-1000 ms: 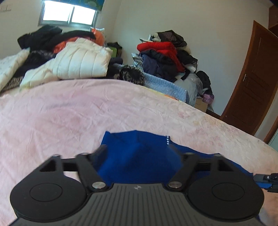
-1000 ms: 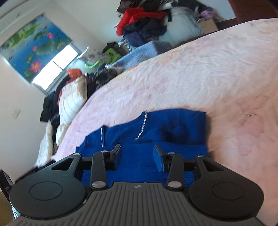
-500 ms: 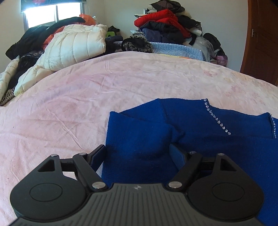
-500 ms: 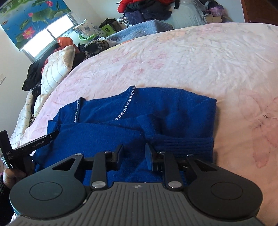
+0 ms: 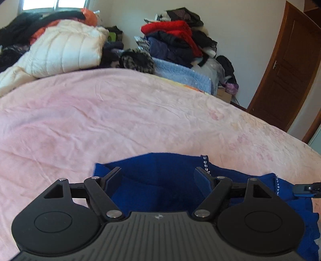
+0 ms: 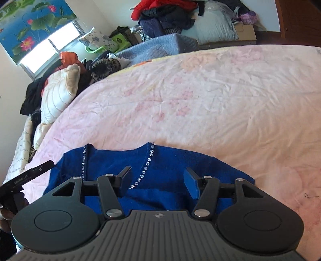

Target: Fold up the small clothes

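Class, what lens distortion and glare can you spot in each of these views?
Left wrist view: fisheye bows the door frame and the window is blown out. Right wrist view: the pink bedspread bulges into a dome, and the window glares white.

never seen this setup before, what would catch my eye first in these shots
The bright blue sweater with lines of rhinestones lies on the pink bedspread, just ahead of both grippers. The right gripper has just been opening and holds nothing; the left gripper also stands open over the fabric. Behind the bed, heaps of clothes topped by a red garment line the wall, and a lotus-print blind hangs over the window.
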`<state>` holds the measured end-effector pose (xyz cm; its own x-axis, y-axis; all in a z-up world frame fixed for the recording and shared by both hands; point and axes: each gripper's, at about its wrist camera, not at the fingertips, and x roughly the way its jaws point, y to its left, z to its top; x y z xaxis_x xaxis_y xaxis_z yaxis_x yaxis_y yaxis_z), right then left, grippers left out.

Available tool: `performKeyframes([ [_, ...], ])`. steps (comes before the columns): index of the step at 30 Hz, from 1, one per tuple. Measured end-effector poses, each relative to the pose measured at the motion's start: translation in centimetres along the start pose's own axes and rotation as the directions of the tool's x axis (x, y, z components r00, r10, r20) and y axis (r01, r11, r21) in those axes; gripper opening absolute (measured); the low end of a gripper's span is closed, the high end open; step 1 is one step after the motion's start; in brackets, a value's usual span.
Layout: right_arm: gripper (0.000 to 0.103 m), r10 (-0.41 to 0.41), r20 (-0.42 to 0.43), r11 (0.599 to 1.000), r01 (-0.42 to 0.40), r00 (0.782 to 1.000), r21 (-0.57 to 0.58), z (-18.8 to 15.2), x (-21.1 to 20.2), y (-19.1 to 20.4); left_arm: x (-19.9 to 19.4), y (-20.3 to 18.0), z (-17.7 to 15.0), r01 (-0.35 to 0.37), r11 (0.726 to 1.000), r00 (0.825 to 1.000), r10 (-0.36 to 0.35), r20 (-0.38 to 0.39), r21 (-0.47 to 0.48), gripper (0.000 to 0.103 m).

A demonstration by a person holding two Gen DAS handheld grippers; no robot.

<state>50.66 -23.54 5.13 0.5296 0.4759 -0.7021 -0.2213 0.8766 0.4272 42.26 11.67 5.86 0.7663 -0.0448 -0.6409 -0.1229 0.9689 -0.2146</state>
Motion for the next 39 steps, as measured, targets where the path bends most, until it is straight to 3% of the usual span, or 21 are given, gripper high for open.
performKeyframes([
  [3,0.06,-0.077,-0.027,0.996,0.076,0.997,-0.047,-0.3,2.1,0.3,3.2,-1.6,-0.5,-0.08,0.993,0.993,0.086,-0.077,0.082,0.078],
  [5,0.062,-0.082,-0.013,0.992,0.08,0.997,-0.097,-0.8,2.4,0.7,4.3,-2.7,-0.7,-0.144,0.975,0.986,0.155,-0.057,0.168,0.082],
  [9,0.063,-0.125,-0.025,0.98,0.12,0.992,-0.158,-0.7,2.9,1.7,5.7,-3.0,-0.3,-0.183,0.967,0.98,0.193,-0.041,0.175,0.09],
  [13,0.091,-0.144,-0.011,0.956,0.136,0.99,-0.26,-1.5,4.0,3.5,5.7,-2.9,-0.2,-0.201,0.965,0.978,0.207,-0.016,0.171,0.092],
  [15,0.086,-0.181,-0.004,0.937,0.172,0.983,-0.304,-1.9,4.1,4.5,4.2,-2.6,0.0,-0.223,0.964,0.975,0.223,0.013,0.145,0.09],
  [16,0.072,-0.181,0.007,0.947,0.176,0.983,-0.267,-1.9,3.2,4.6,2.4,-2.3,0.0,-0.228,0.966,0.973,0.222,0.058,0.126,0.09],
  [19,0.072,-0.036,0.075,0.993,0.044,0.997,-0.107,-2.8,-2.3,3.7,-4.5,-1.0,-1.3,-0.146,0.986,0.979,0.131,0.156,0.085,0.091],
  [23,0.08,0.085,0.122,0.987,-0.067,0.989,-0.144,-8.3,-10.2,5.0,-13.8,0.6,-6.2,-0.037,0.996,0.98,0.02,0.197,0.079,0.091],
  [25,0.08,0.108,0.093,0.979,-0.089,0.99,-0.185,-12.5,-12.7,6.0,-17.7,0.9,-9.7,-0.044,0.992,0.976,0.018,0.216,0.118,0.091],
  [28,0.079,0.063,0.025,0.96,-0.054,0.998,-0.275,-19.0,-14.2,7.8,-21.1,0.6,-14.9,-0.097,0.978,0.986,0.069,0.153,0.185,0.091],
  [31,0.079,-0.07,0.003,0.901,0.065,0.998,-0.428,-24.8,-14.3,10.3,-22.7,0.2,-19.0,-0.103,0.968,0.994,0.089,0.069,0.229,0.091],
  [34,0.081,-0.143,0.02,0.849,0.133,0.99,-0.512,-29.1,-14.6,11.5,-23.2,-0.3,-21.9,-0.117,0.958,0.993,0.119,0.009,0.261,0.091],
  [36,0.084,-0.152,0.035,0.836,0.147,0.988,-0.529,-29.7,-14.9,11.6,-23.2,-0.4,-23.5,-0.15,0.943,0.986,0.164,-0.022,0.296,0.091],
  [39,0.092,-0.166,0.014,0.857,0.151,0.986,-0.493,-30.3,-15.8,11.0,-23.9,0.5,-24.6,-0.14,0.958,0.988,0.15,-0.022,0.249,0.092],
])
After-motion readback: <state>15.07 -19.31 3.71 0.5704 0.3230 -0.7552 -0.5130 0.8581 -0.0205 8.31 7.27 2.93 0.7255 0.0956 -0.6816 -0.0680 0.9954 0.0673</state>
